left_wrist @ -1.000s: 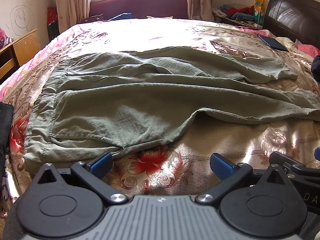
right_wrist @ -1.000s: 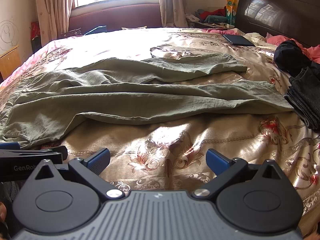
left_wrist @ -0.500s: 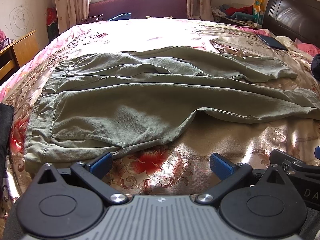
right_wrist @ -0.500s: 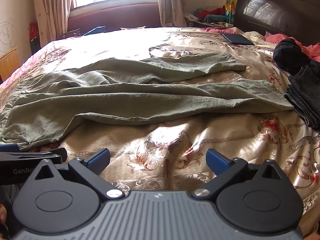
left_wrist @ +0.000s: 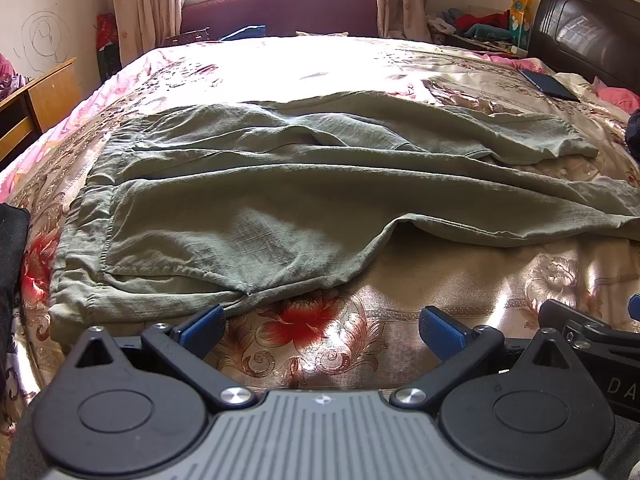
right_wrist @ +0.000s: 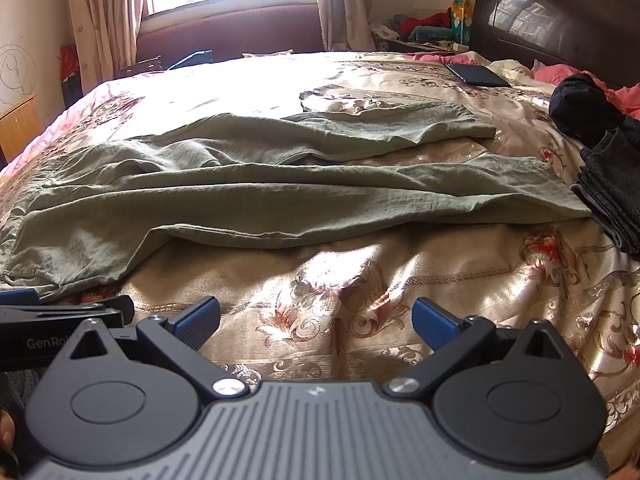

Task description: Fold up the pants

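Note:
Olive-green pants (left_wrist: 280, 200) lie spread across the floral bedspread, waistband at the left, both legs running to the right, wrinkled. The right wrist view shows the same pants (right_wrist: 304, 196) with their leg ends near a dark clothes pile. My left gripper (left_wrist: 322, 326) is open, low over the bedspread just short of the pants' near hem; its left fingertip (left_wrist: 202, 324) sits close to the waistband corner. Open as well, my right gripper (right_wrist: 316, 318) hovers over bare bedspread in front of the near leg. Each gripper's body shows at the edge of the other's view.
A folded dark garment stack (right_wrist: 612, 188) and a black bundle (right_wrist: 580, 108) lie at the bed's right. A dark flat tablet (left_wrist: 548, 86) rests near the headboard (right_wrist: 560, 20). A wooden desk (left_wrist: 36, 100) stands left of the bed. A window with curtains is behind.
Almost nothing differs. The right wrist view has crept slightly; the pants and both open grippers hold their places.

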